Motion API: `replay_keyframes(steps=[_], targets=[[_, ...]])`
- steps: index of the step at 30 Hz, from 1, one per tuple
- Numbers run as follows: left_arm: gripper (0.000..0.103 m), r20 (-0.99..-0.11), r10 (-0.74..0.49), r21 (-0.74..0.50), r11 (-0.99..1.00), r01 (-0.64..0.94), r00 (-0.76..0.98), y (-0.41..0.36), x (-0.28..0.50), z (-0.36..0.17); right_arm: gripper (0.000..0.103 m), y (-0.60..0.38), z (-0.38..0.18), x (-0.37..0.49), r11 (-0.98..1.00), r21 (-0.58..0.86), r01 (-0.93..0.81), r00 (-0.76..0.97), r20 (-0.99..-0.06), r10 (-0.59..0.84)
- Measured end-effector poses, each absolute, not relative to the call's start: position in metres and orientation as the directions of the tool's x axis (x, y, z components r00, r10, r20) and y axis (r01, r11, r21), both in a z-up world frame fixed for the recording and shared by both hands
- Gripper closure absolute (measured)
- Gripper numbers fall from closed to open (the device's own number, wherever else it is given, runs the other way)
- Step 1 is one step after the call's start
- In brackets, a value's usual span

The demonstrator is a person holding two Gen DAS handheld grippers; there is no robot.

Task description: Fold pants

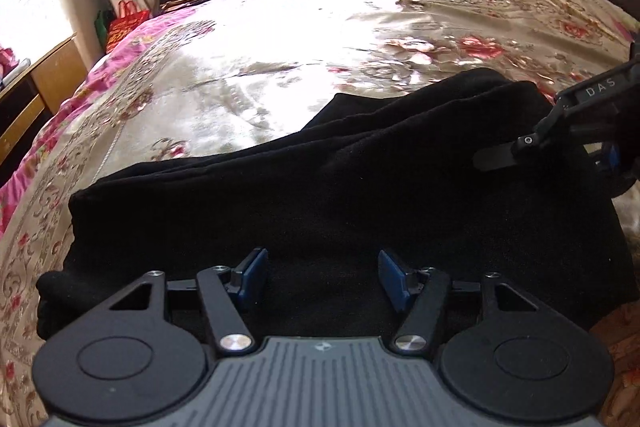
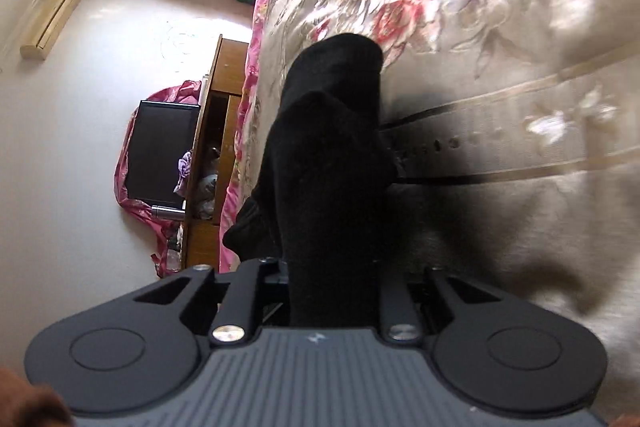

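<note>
Lying folded on the flowered bed (image 1: 280, 39), black pants (image 1: 360, 195) spread just ahead of the left gripper (image 1: 322, 277), whose jaws gape empty. The right gripper (image 2: 332, 291) pinches a pants fold that hides its fingertips.

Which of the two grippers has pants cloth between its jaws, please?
The right gripper: black pants fill its jaws. The left gripper stands open above them, empty.
</note>
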State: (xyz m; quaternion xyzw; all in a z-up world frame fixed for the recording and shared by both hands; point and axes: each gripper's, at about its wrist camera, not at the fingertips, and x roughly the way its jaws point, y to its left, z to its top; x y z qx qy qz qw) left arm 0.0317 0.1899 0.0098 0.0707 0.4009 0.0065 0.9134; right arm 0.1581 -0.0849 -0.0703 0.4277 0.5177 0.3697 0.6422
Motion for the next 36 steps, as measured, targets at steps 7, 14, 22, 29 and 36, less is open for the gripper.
replay_keyframes(steps=[7, 14, 22, 29, 36], targets=[[0.029, -0.719, -0.127, 0.077, 0.963, 0.26, 0.684, 0.089, 0.041, 0.014, 0.085, -0.191, -0.055, 0.138, 0.452, 0.892, 0.005, 0.322, -0.43, 0.844], [0.028, -0.702, -0.371, -0.027, 0.867, 0.497, 0.609, -0.013, 0.059, 0.012, 0.085, -0.307, -0.032, 0.11, 0.597, 0.794, 0.113, 0.466, -0.573, 0.674], [0.027, -0.715, -0.377, -0.002, 0.843, 0.538, 0.588, -0.038, 0.06, 0.006, 0.084, -0.327, -0.022, 0.091, 0.657, 0.734, 0.174, 0.52, -0.635, 0.572], [0.027, -0.695, -0.353, 0.021, 0.861, 0.509, 0.627, -0.033, 0.053, 0.007, 0.073, -0.312, 0.002, 0.089, 0.747, 0.649, 0.146, 0.487, -0.704, 0.517], [0.027, -0.676, -0.351, 0.004, 0.877, 0.48, 0.648, -0.023, 0.058, 0.005, 0.058, -0.296, 0.012, 0.071, 0.822, 0.549, 0.149, 0.44, -0.781, 0.442]])
